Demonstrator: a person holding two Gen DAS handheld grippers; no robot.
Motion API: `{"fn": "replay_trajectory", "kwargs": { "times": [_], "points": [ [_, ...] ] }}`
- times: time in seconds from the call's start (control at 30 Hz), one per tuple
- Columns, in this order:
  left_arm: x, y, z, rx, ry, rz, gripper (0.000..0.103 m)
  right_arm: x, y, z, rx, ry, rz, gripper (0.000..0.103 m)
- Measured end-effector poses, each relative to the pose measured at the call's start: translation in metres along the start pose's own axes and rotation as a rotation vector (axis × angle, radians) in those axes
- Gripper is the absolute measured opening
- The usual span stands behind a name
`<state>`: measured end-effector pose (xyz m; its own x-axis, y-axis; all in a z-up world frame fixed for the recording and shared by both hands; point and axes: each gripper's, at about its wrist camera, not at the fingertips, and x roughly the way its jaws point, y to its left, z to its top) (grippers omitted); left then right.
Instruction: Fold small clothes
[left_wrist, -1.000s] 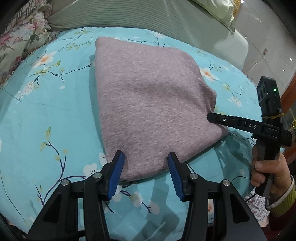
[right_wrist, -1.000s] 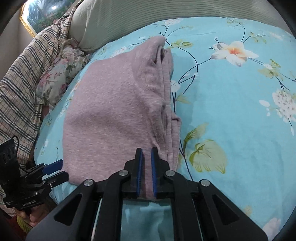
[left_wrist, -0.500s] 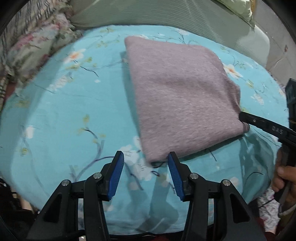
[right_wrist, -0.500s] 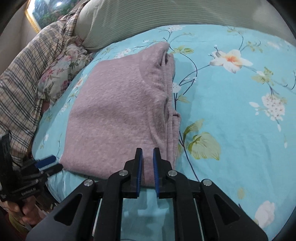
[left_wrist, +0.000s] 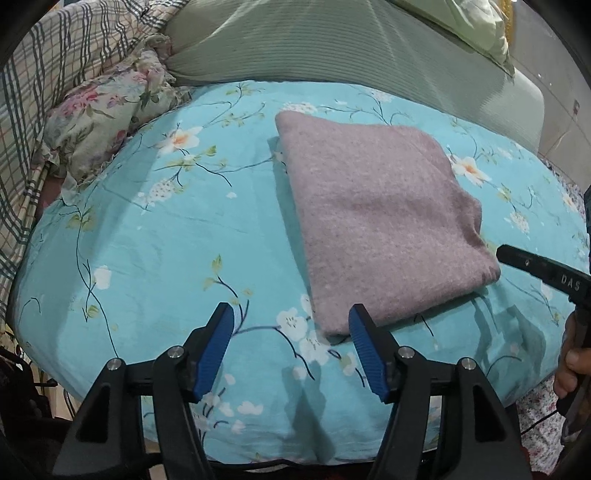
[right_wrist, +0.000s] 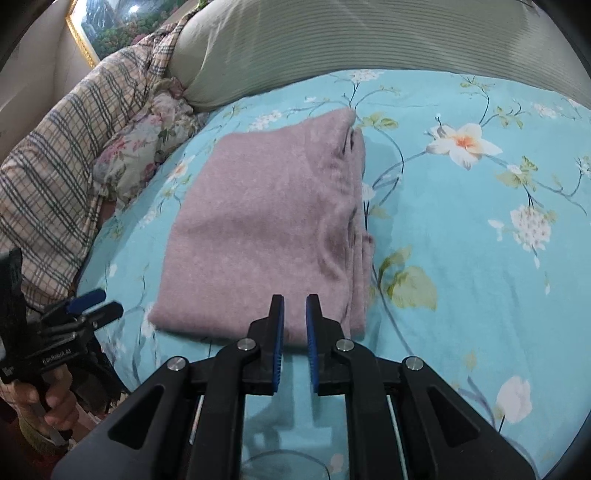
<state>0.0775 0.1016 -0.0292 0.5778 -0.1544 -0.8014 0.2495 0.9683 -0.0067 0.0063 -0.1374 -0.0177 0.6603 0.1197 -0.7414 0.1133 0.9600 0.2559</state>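
Bed, covered by a turquoise floral sheet (left_wrist: 155, 236), with a ribbed pale-green bolster (left_wrist: 332, 40) along its far edge.

Left gripper (left_wrist: 291, 347): blue-padded jaws spread wide, holding nothing, hovering over the sheet at the near edge of the bed. Its right pad sits just beside the near corner of the garment; whether it touches the cloth cannot be told.

Right gripper (right_wrist: 294, 330): jaws drawn narrow with a slim gap between the pads, nothing seen clamped. The tips stand at the near edge of the garment, close to its layered side.

Folded mauve knit garment (left_wrist: 376, 221): lies flat on the sheet as a rough rectangle, between the two grippers. From the right wrist view the stacked fold layers (right_wrist: 356, 221) show along its right side.

Beyond: a floral cushion (left_wrist: 99, 118) and a plaid blanket (right_wrist: 62, 162) heaped at the left of the bed; a framed picture (right_wrist: 110, 26) on the wall, cut off by the lens rim.

Partly seen: in the left wrist view the right gripper enters only as one black arm at the frame edge, with fingers (left_wrist: 570, 369) of the hand cropped.
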Motion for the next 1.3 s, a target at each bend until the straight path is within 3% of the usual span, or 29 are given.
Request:
{"fn": "replay_trajectory", "kwargs": {
  "times": [0.03, 0.13, 0.27, 0.5, 0.57, 0.73, 0.87, 0.97, 1.13, 1.3],
  "points": [
    [0.000, 0.002, 0.002, -0.002, -0.003, 0.001, 0.066, 0.002, -0.002, 0.008, 0.009, -0.010, 0.002, 0.016],
    [0.009, 0.005, 0.015, -0.011, -0.005, 0.014, 0.068, 0.010, -0.008, 0.030, 0.028, -0.035, -0.002, 0.051],
    [0.027, 0.011, 0.037, -0.029, -0.004, 0.013, 0.069, 0.030, -0.020, 0.062, 0.068, -0.067, 0.015, 0.051],
    [0.061, 0.019, 0.069, -0.087, 0.013, 0.031, 0.069, 0.084, -0.053, 0.105, 0.220, -0.035, 0.074, 0.049],
    [0.068, 0.018, 0.074, -0.086, 0.021, 0.032, 0.069, 0.095, -0.055, 0.111, 0.226, -0.018, 0.094, 0.013],
    [0.080, 0.009, 0.081, -0.056, 0.024, 0.058, 0.069, 0.078, -0.049, 0.114, 0.186, -0.113, 0.036, 0.010],
    [0.100, 0.004, 0.081, -0.041, 0.062, 0.057, 0.071, 0.108, -0.063, 0.110, 0.187, -0.027, -0.016, 0.011],
    [0.100, 0.005, 0.082, -0.042, 0.061, 0.054, 0.072, 0.107, -0.066, 0.112, 0.194, -0.025, -0.030, 0.016],
    [0.089, 0.013, 0.080, -0.063, 0.055, 0.051, 0.074, 0.079, -0.050, 0.113, 0.153, -0.061, -0.060, 0.019],
    [0.071, 0.016, 0.067, -0.073, 0.052, 0.067, 0.082, 0.044, -0.023, 0.098, 0.075, -0.089, -0.020, 0.024]
  ]
}}
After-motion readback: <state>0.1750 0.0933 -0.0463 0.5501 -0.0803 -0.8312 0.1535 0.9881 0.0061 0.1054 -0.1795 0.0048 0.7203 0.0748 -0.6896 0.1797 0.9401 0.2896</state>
